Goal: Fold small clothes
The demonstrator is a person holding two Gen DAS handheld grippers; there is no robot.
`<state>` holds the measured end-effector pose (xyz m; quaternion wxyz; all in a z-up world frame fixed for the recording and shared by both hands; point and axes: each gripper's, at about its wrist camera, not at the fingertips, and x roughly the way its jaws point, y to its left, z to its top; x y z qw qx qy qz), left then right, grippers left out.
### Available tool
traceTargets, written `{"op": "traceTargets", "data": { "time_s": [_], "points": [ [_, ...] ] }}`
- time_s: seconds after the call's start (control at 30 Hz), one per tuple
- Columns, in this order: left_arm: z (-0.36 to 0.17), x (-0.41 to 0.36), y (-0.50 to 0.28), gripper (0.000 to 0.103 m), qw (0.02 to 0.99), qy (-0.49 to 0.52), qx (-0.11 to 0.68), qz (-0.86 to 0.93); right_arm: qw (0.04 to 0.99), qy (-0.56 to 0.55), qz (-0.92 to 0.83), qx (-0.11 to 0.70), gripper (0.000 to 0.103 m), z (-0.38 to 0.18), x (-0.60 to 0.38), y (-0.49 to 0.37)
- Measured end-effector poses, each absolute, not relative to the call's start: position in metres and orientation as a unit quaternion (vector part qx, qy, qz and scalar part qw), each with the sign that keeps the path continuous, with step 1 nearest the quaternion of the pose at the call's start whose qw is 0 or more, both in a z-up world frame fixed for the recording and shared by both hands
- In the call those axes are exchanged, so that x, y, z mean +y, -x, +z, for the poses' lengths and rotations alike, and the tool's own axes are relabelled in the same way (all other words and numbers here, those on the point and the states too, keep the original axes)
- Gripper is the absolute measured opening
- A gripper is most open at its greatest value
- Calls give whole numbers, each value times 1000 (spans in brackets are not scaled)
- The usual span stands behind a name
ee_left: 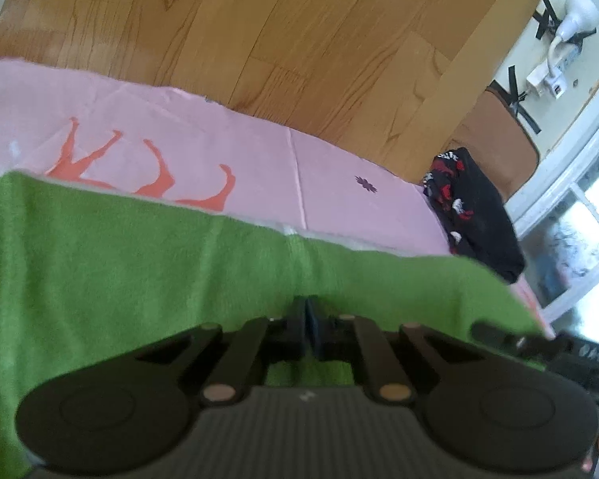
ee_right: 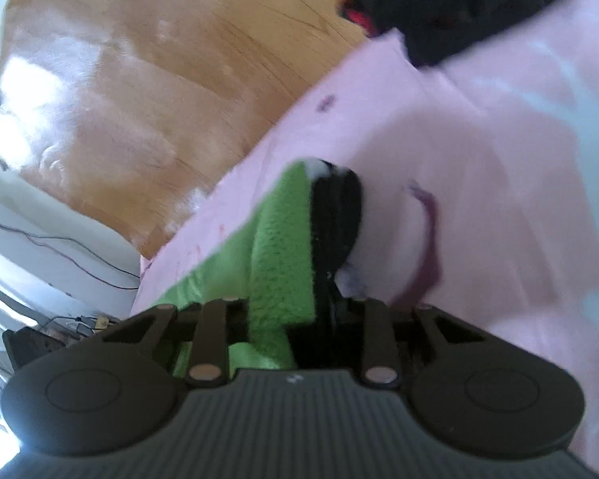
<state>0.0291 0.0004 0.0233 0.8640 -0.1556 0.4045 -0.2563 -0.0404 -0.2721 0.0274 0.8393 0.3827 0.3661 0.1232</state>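
Currently green fleece garment (ee_left: 139, 263) lies on the pink sheet (ee_left: 259, 151), left gripper (ee_left: 308, 315) fingers pinched fully together on its edge, right gripper (ee_right: 319, 239) fingers clamping a bunched fold, black garment (ee_left: 475, 207) nearby.

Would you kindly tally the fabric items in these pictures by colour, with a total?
Green: 1, the fleece cloth.
Black with red and white print: 1, the garment at the sheet's edge.
Pink: 1, the printed sheet beneath them.
Total: 3

one green cloth (ee_left: 139, 247), one black garment (ee_left: 475, 207)
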Motion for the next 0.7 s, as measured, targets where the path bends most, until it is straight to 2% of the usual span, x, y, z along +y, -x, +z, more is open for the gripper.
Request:
{"op": "traceTargets", "data": {
  "time_s": [0.07,0.13,0.27,0.43,0.53,0.63,0.7],
  "points": [
    [39,31,-23,14,875,180,372,-252,865,-340,146,338,30,58,-258,46],
    [62,80,-11,27,901,209,314,-216,888,-282,174,318,30,88,-233,49],
    [83,167,13,30,919,275,242,-143,908,-159,247,300,30,128,-151,43],
    [79,220,38,34,921,306,222,-91,876,-71,351,324,30,119,-30,23],
    [71,227,42,41,919,301,236,-89,846,-17,375,379,50,76,33,7],
    [65,221,42,51,919,292,243,-105,845,5,413,340,75,69,44,19],
    [63,208,36,52,919,281,251,-118,828,-6,453,329,76,76,32,30]
  ]
}}
